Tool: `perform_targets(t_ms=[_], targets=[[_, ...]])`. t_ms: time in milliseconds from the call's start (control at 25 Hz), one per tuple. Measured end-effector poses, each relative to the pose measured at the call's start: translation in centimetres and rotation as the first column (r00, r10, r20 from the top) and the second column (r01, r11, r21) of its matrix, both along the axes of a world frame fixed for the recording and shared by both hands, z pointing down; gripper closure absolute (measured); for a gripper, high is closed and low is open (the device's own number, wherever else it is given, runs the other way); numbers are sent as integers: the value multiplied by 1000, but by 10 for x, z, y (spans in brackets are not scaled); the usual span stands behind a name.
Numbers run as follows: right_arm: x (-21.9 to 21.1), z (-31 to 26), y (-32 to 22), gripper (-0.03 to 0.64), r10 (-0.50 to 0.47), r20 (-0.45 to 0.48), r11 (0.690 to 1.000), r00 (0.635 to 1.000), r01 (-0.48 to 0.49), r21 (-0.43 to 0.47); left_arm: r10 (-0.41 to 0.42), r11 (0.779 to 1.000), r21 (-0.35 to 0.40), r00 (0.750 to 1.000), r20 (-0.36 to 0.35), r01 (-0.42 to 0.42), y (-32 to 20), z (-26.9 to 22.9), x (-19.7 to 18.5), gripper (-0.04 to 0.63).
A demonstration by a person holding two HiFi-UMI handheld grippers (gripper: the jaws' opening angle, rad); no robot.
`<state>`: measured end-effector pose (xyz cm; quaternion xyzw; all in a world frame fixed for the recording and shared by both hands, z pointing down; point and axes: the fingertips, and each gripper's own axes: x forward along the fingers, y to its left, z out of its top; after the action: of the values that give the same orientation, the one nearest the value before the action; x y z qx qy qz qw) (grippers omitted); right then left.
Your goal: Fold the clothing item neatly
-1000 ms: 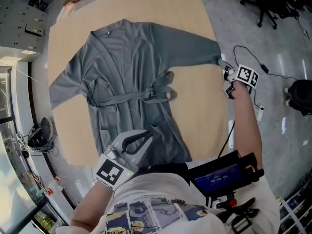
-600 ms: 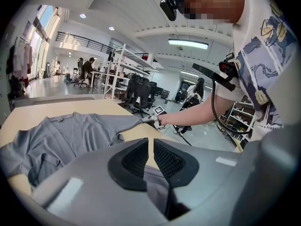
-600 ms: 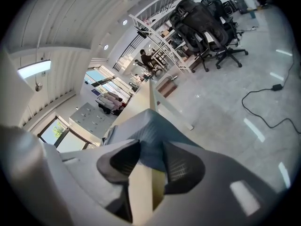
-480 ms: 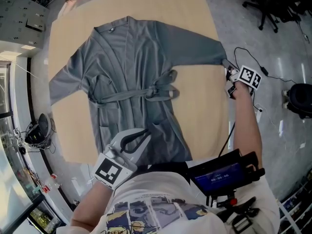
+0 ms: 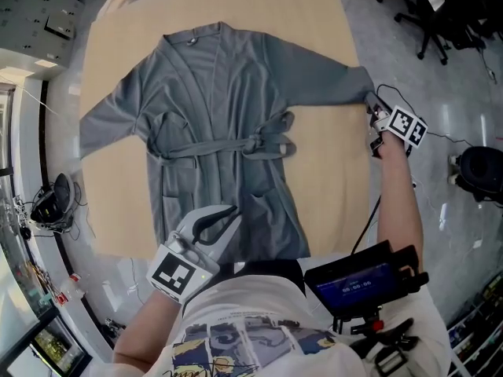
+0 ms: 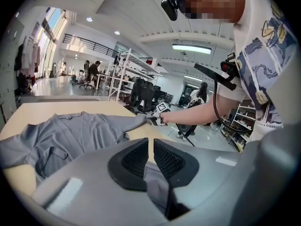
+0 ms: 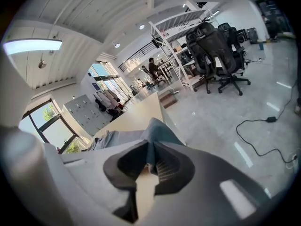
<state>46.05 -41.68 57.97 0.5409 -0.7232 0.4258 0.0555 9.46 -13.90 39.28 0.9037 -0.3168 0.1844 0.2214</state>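
Observation:
A grey robe (image 5: pixel 220 108) lies spread face up on a tan table (image 5: pixel 330 187), its belt tied at the waist and both sleeves out to the sides. My left gripper (image 5: pixel 224 220) sits at the near edge, shut on the robe's bottom hem. In the left gripper view, grey cloth (image 6: pixel 155 178) is pinched between its pads (image 6: pixel 136 157). My right gripper (image 5: pixel 376 116) is at the table's right edge. Its jaws are closing on the right sleeve's cuff (image 7: pixel 157 131), and in the right gripper view (image 7: pixel 150 147) the cloth is squeezed between them.
Office chairs (image 5: pixel 440 14) stand on the shiny floor at the far right, and a black cable (image 5: pixel 440 120) trails past the right hand. A dark screen device (image 5: pixel 357 277) hangs at the person's waist. Shelving racks (image 7: pixel 174 46) stand beyond the table.
The right gripper has settled onto the sleeve cuff at the table's right edge. The left gripper stays at the hem. The head view has drifted, so the robe sits a little lower in frame.

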Motion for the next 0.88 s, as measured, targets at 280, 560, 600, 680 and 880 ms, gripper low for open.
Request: perform_targets(t_ms=[280,560,600,680,880], targets=[[-26,-32,-12,584,-38,-37,999,999,39,35,-45,999,19,998,-35,46,8,-3,-22,554],[-75,-60,-22,586,-102,-56,992,993,106,65,-94,995,36,994,-49,96,19,-7,-49,554],[-83,-63,-24,584,-112,-56,991,992,116,70,-101,994,42,994,-46,103,21,-8,-55,554],[-101,-69,-27,586,-130,-58,988,990,134,78,-122,991,54,991,-44,125,24,-10,-66,554],[-150,-83,-34,586,-186,-56,977,981,191,99,-177,981,70,983,-45,180,32,-16,-96,554]])
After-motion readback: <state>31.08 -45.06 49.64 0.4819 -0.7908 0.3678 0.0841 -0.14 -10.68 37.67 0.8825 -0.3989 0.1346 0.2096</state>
